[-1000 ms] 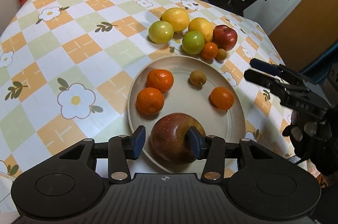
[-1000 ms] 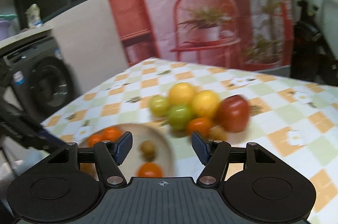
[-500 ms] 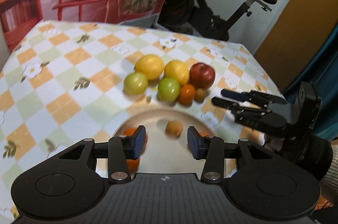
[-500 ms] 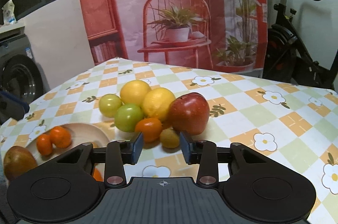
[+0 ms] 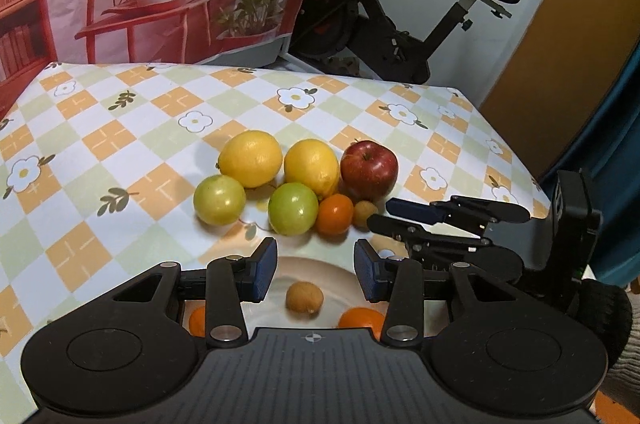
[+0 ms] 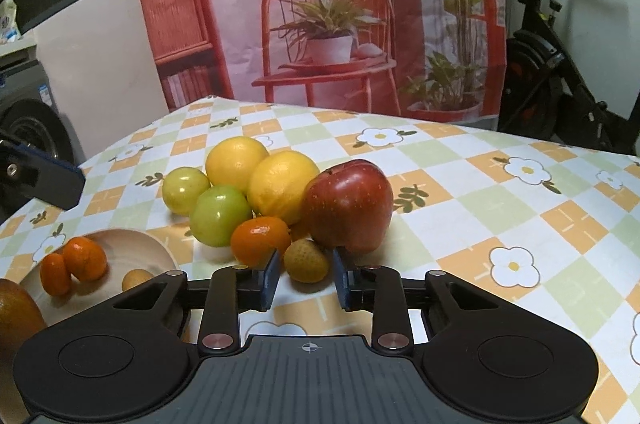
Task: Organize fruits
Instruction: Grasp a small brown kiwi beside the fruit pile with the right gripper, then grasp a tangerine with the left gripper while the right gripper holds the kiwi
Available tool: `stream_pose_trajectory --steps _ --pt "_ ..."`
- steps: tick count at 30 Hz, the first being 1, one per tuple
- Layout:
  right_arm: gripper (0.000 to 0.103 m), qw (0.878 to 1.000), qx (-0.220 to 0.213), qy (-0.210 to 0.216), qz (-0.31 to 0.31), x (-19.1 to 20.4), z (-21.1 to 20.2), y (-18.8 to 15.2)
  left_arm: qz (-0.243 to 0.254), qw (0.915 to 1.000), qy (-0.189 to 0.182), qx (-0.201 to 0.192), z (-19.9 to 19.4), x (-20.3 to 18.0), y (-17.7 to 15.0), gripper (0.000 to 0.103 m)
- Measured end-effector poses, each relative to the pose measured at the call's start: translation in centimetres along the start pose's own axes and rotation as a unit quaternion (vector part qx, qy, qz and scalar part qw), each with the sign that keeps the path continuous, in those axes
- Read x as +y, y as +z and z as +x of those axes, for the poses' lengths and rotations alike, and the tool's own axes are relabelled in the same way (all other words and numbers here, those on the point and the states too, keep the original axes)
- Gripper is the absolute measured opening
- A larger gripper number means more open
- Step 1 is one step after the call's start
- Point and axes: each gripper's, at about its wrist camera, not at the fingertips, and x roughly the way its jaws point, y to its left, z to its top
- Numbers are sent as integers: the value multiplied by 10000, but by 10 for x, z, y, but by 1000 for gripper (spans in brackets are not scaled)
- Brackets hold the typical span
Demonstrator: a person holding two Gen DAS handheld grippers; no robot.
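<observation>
Flanking the small fruit (image 6: 306, 261), right tongs (image 6: 306, 278) stand apart.

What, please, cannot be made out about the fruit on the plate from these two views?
- Left wrist view: the plate is mostly hidden behind the left hand-held gripper; two oranges peek out.
- Right wrist view: the brownish apple is cut off by the left edge.

On the checkered cloth two yellow lemons (image 5: 250, 158), two green apples (image 5: 293, 208), a red apple (image 5: 369, 169), a small orange (image 5: 335, 213) and a brownish little fruit (image 6: 306, 261) cluster touching — beside the cream plate (image 6: 132, 248) holding oranges (image 6: 85, 258).
</observation>
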Motion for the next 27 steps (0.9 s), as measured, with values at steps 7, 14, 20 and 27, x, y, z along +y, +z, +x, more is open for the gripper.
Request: stream_pose_trajectory --steps 7,14,20,27 --pt "27 9998 150 -3 -111 2 11 1 47 9999 116 57 11 -1 4 45" --pt "25 9995 287 0 -144 3 19 3 284 9992 253 78 18 -9 4 45" --pt "25 9997 242 62 68 -4 8 -4 634 9975 318 64 24 -20 5 45" --pt "25 9995 170 105 260 -14 -19 -19 1127 9934 220 78 32 -35 4 44"
